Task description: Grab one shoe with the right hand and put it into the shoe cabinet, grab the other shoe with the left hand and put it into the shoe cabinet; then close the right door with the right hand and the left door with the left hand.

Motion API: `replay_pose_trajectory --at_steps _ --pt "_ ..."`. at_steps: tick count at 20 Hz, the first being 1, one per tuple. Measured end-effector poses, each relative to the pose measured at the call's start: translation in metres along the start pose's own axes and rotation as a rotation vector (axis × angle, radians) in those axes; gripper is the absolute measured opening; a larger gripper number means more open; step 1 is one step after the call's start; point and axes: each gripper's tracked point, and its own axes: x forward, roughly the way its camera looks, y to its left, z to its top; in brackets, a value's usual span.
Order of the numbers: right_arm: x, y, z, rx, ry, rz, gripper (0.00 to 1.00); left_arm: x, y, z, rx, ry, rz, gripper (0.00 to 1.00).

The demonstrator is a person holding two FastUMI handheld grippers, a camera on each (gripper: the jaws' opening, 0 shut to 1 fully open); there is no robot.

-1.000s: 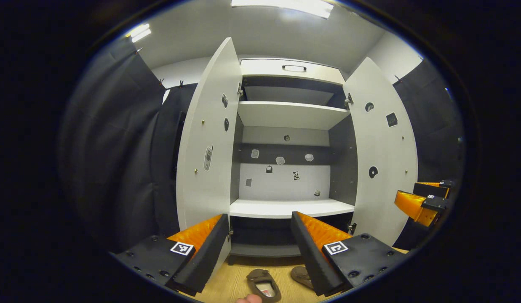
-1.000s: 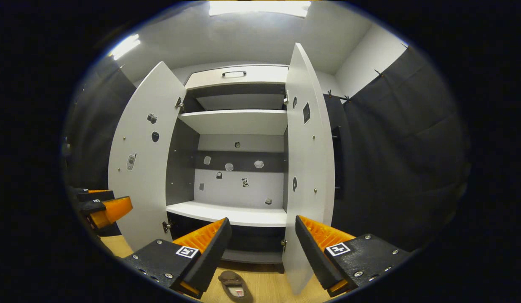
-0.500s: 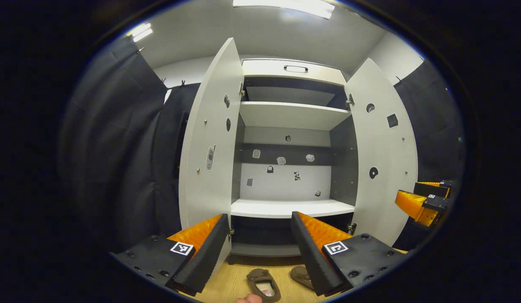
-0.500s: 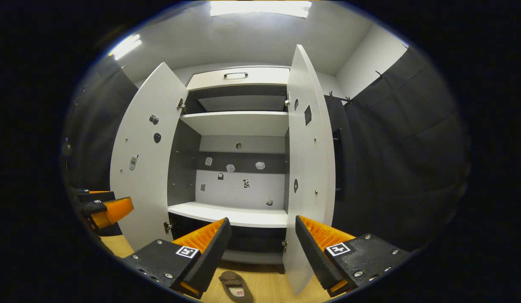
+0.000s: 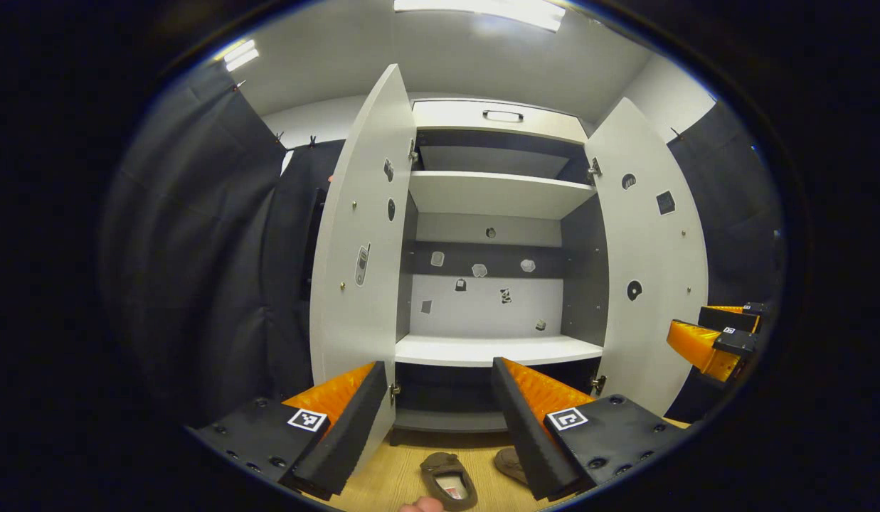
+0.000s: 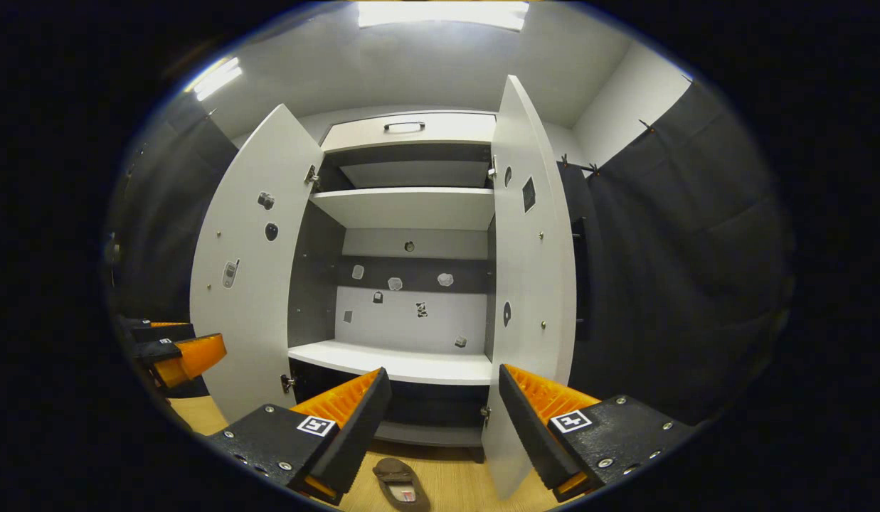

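Note:
The shoe cabinet (image 5: pixel 498 350) stands ahead with its left door (image 5: pixel 361 284) and right door (image 5: pixel 653 284) swung wide. Two brown shoes lie on the wooden floor before it: one shoe (image 5: pixel 448 480) between my left gripper's fingers in view, the other shoe (image 5: pixel 509 464) partly behind the right finger. The left gripper (image 5: pixel 435 412) is open and empty, held above the shoes. In the right gripper view the right gripper (image 6: pixel 440 419) is open and empty, with a shoe (image 6: pixel 401 484) on the floor below and the right door (image 6: pixel 528 284) edge-on ahead. Each view shows the other gripper at its edge.
The cabinet has a white middle shelf (image 6: pixel 404 364), an upper shelf (image 6: pixel 411 206) and a dark bottom compartment (image 5: pixel 447 405). A drawer with a handle (image 5: pixel 502 115) tops it. Black cloth (image 6: pixel 681 284) hangs on both sides. A fingertip (image 5: pixel 420 505) shows at the bottom edge.
Both views have shifted slightly: the cabinet and doors have slid a little to the right in each. Both grippers stay open and the shoes lie where they were.

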Motion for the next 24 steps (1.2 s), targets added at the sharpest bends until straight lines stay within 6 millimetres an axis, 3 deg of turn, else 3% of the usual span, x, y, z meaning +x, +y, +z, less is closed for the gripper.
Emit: replay_pose_trajectory --at_steps 5,8,9,11,12,13,16,20,24 --pt "0.027 0.009 -0.004 -0.046 -0.017 0.035 0.94 0.001 0.005 0.002 0.010 -0.005 0.015 0.96" --pt "0.053 0.019 -0.033 -0.092 0.009 0.072 0.94 0.000 0.006 0.001 0.008 -0.005 0.021 0.96" --pt "0.062 0.022 -0.055 -0.114 0.037 0.087 0.94 0.000 0.006 0.000 0.005 -0.004 0.023 0.99" --pt "0.077 0.025 -0.119 -0.155 0.156 0.111 0.94 0.000 0.007 -0.001 0.005 0.000 0.029 0.96" --pt "0.079 0.028 -0.156 -0.159 0.236 0.125 0.94 0.000 0.009 -0.002 0.009 0.000 0.035 0.99" --pt "0.080 0.030 -0.192 -0.149 0.312 0.137 0.94 0.000 0.011 -0.002 0.013 0.000 0.041 0.94" --pt "0.072 0.026 -0.272 -0.140 0.491 0.140 0.95 -0.001 0.014 -0.006 0.009 0.007 0.055 0.96" --pt "0.058 0.023 -0.341 -0.196 0.653 0.168 0.95 0.000 0.021 -0.011 0.002 0.021 0.074 0.96" --pt "0.042 0.029 -0.388 -0.215 0.798 0.217 0.94 0.000 0.027 -0.013 0.005 0.021 0.091 0.96"
